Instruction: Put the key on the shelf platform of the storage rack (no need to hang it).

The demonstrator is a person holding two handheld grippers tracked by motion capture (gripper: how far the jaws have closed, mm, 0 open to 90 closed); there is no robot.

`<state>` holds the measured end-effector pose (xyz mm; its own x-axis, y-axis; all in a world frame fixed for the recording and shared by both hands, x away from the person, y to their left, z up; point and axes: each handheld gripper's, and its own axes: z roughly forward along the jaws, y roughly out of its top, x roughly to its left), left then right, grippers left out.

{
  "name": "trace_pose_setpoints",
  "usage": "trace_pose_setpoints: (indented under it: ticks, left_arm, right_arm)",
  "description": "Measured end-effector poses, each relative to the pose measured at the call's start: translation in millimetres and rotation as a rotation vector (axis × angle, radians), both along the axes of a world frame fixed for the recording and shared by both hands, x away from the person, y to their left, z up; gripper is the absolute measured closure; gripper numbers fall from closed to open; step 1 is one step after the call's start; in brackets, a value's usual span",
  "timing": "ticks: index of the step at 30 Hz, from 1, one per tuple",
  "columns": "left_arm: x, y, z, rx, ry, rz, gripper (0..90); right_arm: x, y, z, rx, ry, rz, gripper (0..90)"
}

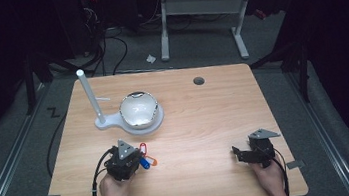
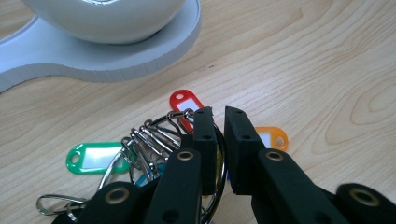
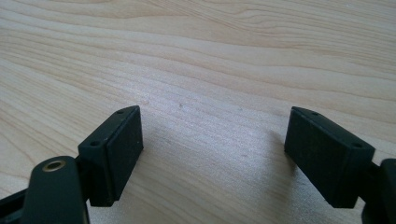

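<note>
A: Wood-grain table [image 1: 206, 124] all round; the left gripper [image 2: 218, 116] sits low over a bunch of key tags [image 2: 154, 144], near the white stand [image 1: 115, 121] that carries the bowl [image 1: 137, 109].

B: Are its jaws closed?

A: Nearly together, clamped on the dark key ring [image 2: 219, 154] that runs between the pads; the red tag [image 2: 186, 102], the orange tag [image 2: 273, 137] and the green tag [image 2: 91, 157] lie flat on the wood around them.

B: And the right gripper [image 3: 212, 140]?

A: Its jaws stand wide apart over bare wood, well apart from the tags; nothing lies between them.
</note>
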<state>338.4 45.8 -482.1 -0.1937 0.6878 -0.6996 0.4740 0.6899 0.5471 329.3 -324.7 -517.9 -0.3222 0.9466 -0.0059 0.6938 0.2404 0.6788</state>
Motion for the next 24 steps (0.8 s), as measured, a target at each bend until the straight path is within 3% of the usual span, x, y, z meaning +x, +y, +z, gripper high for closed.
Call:
trace_pose_setpoints:
  ticks: [7, 11, 24]
  left_arm:
    - [-0.1, 6.3, 21.4, -0.043, -0.027, -0.003, 84.2]
    - [-2.1, 11.0, 37.4, -0.056, -0.064, 0.003, 84.2]
    - [0.2, 29.6, 79.4, -0.075, -0.132, 0.008, 84.3]
  right_arm:
    - [0.0, 0.0, 0.0, 0.0, 0.0, 0.0, 19.4]
    - [0.0, 0.0, 0.0, 0.0, 0.0, 0.0, 19.4]
    - [0.0, -0.1, 0.0, 0.0, 0.0, 0.0, 19.4]
